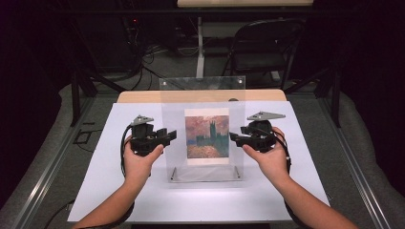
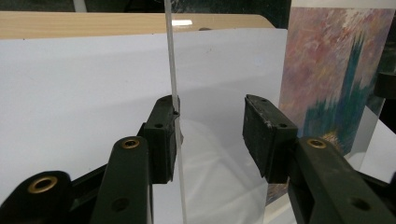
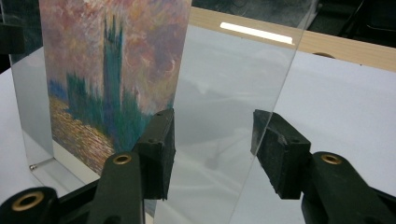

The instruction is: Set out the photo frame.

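Clear acrylic frame (image 1: pixel 202 95) upright on tabletop (image 1: pixel 95 191), painting print (image 1: pixel 207 136) inside, left gripper (image 2: pixel 210 135) and right gripper (image 3: pixel 212 149) straddling its edges, jaws apparently not yet clamped.

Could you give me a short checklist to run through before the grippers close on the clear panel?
1. Left gripper straddles the edge of the acrylic panel: ok, the edge runs between its jaws.
2. Left gripper centred on the edge: not ok, the panel already touches one pad while the other stands clear.
3. Right gripper straddles the opposite edge: ok, with a gap on both sides.
4. Both grippers at matching height: ok, they sit level in the high view.
5. Painting print clear of the pads: ok on the left; cannot tell on the right.
6. Panel held fast at its base: cannot tell.
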`<act>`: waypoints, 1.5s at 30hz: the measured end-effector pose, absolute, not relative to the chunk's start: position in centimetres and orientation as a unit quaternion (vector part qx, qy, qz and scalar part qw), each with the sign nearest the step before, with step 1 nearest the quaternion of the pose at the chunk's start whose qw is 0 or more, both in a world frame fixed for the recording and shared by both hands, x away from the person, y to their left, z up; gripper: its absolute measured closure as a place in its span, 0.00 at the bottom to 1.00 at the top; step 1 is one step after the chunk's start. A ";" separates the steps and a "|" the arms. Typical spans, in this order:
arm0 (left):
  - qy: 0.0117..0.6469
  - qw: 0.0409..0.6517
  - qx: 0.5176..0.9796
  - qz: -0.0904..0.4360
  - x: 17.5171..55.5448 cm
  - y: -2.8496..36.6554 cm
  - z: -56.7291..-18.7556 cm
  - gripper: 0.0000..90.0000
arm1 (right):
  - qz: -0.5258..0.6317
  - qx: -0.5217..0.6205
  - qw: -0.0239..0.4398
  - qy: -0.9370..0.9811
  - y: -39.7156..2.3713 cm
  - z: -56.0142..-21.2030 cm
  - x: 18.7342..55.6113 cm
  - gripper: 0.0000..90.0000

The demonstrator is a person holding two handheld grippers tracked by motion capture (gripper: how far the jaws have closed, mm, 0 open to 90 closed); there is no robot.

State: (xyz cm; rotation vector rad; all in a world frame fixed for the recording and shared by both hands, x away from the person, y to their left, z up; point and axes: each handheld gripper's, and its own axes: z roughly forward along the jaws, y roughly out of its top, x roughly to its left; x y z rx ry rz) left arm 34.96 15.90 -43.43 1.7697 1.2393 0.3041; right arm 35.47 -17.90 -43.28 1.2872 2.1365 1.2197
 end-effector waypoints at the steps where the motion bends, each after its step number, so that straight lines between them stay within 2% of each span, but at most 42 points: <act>1: 0.503 0.462 0.720 0.124 34.8 15.9 -43.4 0.63 | 0.432 0.451 0.183 0.759 -18.0 -43.3 35.1 0.56; 18: 0.463 0.481 0.731 0.139 31.6 16.6 -43.8 0.65 | 0.456 0.423 0.181 0.762 -19.0 -43.4 32.3 0.64; 35: 0.441 0.493 0.733 0.156 29.2 16.7 -44.4 0.65 | 0.475 0.407 0.200 0.754 -19.1 -44.2 29.7 0.65; 45: 0.433 0.493 0.738 0.159 28.4 16.7 -44.5 0.64 | 0.484 0.408 0.193 0.750 -19.4 -44.4 28.7 0.65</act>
